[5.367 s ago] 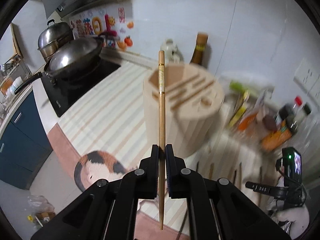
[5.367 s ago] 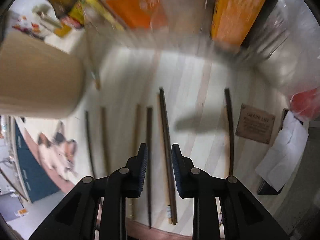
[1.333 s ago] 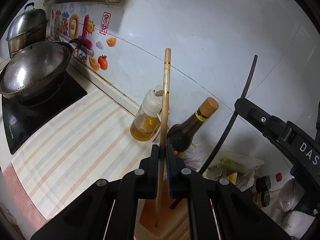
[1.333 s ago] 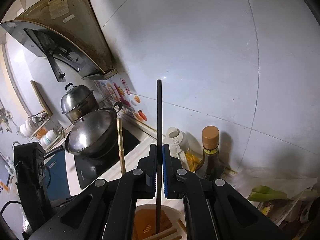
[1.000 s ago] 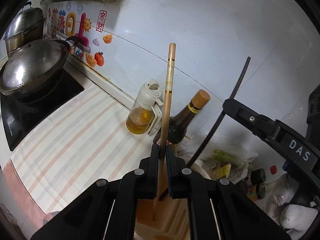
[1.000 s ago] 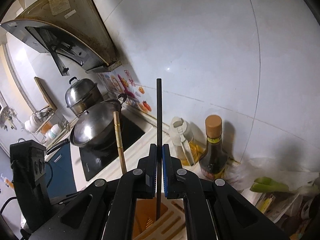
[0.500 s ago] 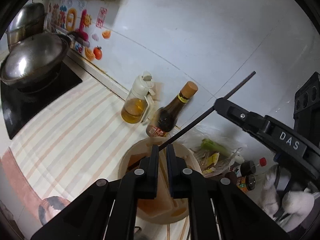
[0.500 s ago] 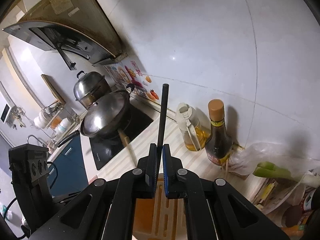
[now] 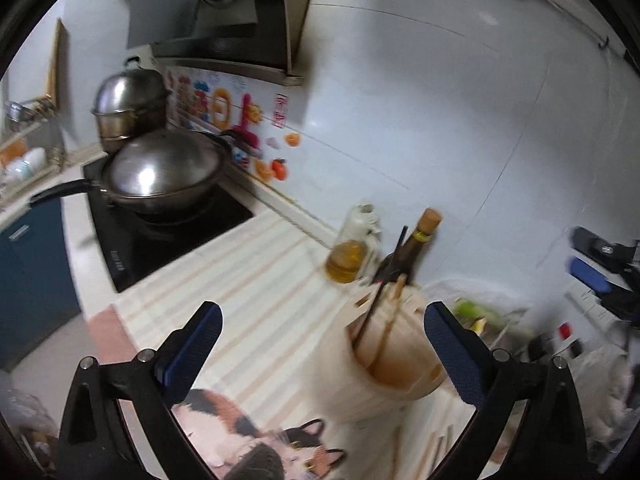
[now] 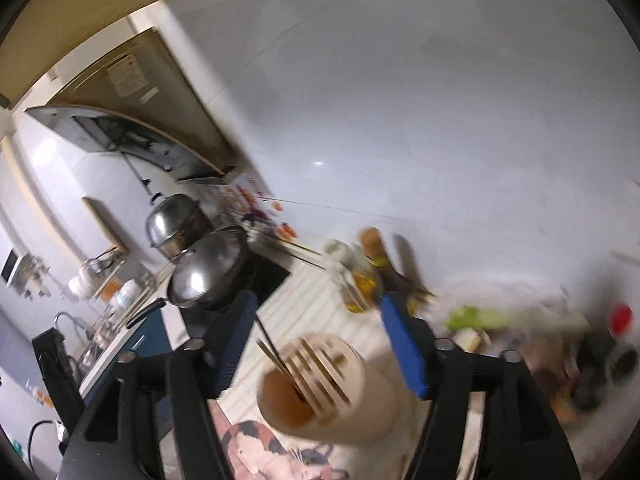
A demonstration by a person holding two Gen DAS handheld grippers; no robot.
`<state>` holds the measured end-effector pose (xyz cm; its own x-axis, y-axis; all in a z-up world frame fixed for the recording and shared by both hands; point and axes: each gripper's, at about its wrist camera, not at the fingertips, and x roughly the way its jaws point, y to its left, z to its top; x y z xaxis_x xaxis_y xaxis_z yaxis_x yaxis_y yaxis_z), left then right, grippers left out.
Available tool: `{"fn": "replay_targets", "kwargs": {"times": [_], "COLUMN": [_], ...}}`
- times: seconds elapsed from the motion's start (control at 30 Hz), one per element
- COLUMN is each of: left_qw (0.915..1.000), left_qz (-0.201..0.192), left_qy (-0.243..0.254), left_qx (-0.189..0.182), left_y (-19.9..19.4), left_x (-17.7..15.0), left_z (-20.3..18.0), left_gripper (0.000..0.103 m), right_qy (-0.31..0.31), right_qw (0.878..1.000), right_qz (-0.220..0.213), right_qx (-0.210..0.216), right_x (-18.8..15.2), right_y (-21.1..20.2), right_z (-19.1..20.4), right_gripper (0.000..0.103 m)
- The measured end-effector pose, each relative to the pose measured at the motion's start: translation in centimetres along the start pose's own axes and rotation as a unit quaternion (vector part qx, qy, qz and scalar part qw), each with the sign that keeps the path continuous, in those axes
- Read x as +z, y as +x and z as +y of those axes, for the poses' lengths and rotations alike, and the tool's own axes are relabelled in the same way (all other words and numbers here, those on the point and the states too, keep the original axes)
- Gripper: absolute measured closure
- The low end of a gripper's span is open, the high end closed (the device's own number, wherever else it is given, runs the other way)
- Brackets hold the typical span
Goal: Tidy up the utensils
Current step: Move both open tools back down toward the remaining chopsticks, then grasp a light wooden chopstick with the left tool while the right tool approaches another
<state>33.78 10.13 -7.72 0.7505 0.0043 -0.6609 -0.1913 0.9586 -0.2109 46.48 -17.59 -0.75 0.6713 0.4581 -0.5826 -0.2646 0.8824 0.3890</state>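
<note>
Left wrist view: the left gripper (image 9: 322,330) has its jaws opening, spread wide, blue-padded fingers (image 9: 192,344) on black angular arms; nothing is pressed between them, though the holder shows in the gap beyond. The utensil holder (image 9: 380,376) is a pale wooden cylinder with a slotted top and one open, amber-stained compartment; it stands on a cream mat (image 9: 256,280) with faint pink stripes. A thin dark chopstick (image 9: 382,280) and a light wooden chopstick (image 9: 390,316) lean together in that open compartment, both tilted. Behind the holder stand a clear oil bottle (image 9: 352,252) with yellow contents and a dark glass bottle (image 9: 416,248) with a tan cap. A domed steel wok (image 9: 164,172) sits on a flat black cooktop (image 9: 160,232). A printed cat (image 9: 240,436) marks the mat's near edge; blur softens all detail.

Right wrist view: the right gripper (image 10: 316,344) likewise has jaws opening, gripping nothing; the holder sits below, between the fingers but untouched.
</note>
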Motion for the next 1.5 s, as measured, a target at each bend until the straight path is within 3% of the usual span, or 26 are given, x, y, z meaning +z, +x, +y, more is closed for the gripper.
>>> {"fn": "replay_targets", "kwargs": {"times": [0.2,0.33,0.43,0.53,0.57,0.63,0.7,0.8,0.87,0.9,1.0,1.03,1.07,1.17,1.33,1.5], "left_qw": [0.9976,0.9896,0.9792,0.9667,0.9619,0.9547,0.9467,0.9341,0.926,0.9231,0.9229,0.9232,0.9224,0.9229,0.9304,0.9361], "left_qz": [0.058,0.126,0.177,0.23,0.247,0.268,0.287,0.316,0.332,0.339,0.324,0.322,0.32,0.321,0.325,0.327], "left_qy": [0.035,0.067,0.097,0.112,0.116,0.13,0.146,0.166,0.18,0.182,0.208,0.21,0.216,0.212,0.165,0.118], "left_qx": [0.015,0.018,0.016,0.009,0.006,0.001,-0.003,-0.01,-0.004,-0.003,0.007,-0.001,0.001,0.009,0.038,0.054], "left_y": [1.2,3.4,5.6,8.1,9.0,10.3,12.1,14.1,15.5,16.0,16.2,16.1,16.1,15.9,14.7,13.9], "left_x": [-5.7,-11.4,-15.7,-19.6,-20.9,-22.9,-24.5,-26.4,-27.5,-27.9,-28.4,-28.4,-28.4,-28.5,-28.1,-28.1], "left_z": [-1.3,-3.4,-5.3,-7.1,-7.7,-8.8,-10.3,-12.1,-12.9,-13.1,-14.3,-14.5,-14.6,-13.5,-8.4,-4.3], "left_gripper": [0.0,0.0,0.0,0.0,0.0,0.002,0.011,0.03,0.048,0.051,0.061,0.083,0.096,0.098,0.098,0.098], "right_qy": [0.047,0.074,0.103,0.135,0.144,0.163,0.173,0.186,0.2,0.208,0.222,0.225,0.228,0.224,0.19,0.121], "right_qw": [0.994,0.979,0.964,0.945,0.939,0.93,0.926,0.925,0.925,0.926,0.928,0.928,0.928,0.929,0.929,0.915], "right_qz": [0.041,0.106,0.172,0.23,0.247,0.269,0.279,0.28,0.278,0.275,0.269,0.268,0.27,0.273,0.294,0.335], "right_qx": [-0.092,-0.155,-0.176,-0.189,-0.191,-0.19,-0.185,-0.177,-0.164,-0.152,-0.131,-0.127,-0.123,-0.114,-0.12,-0.188], "right_x": [-6.8,-13.0,-17.9,-22.5,-23.8,-26.1,-27.7,-28.5,-28.6,-28.7,-28.5,-28.4,-28.2,-27.6,-26.9,-27.6], "right_y": [-2.9,-2.3,-0.2,2.0,2.7,3.6,4.2,4.2,4.0,3.9,3.6,3.6,4.0,4.8,8.3,12.3], "right_z": [-3.8,-7.9,-11.3,-14.8,-15.8,-17.5,-18.7,-19.5,-19.6,-19.7,-19.6,-19.6,-19.3,-18.7,-16.6,-14.7], "right_gripper": [0.027,0.027,0.027,0.041,0.053,0.058,0.067,0.071,0.071,0.071,0.071,0.071,0.071,0.071,0.071,0.071]}}
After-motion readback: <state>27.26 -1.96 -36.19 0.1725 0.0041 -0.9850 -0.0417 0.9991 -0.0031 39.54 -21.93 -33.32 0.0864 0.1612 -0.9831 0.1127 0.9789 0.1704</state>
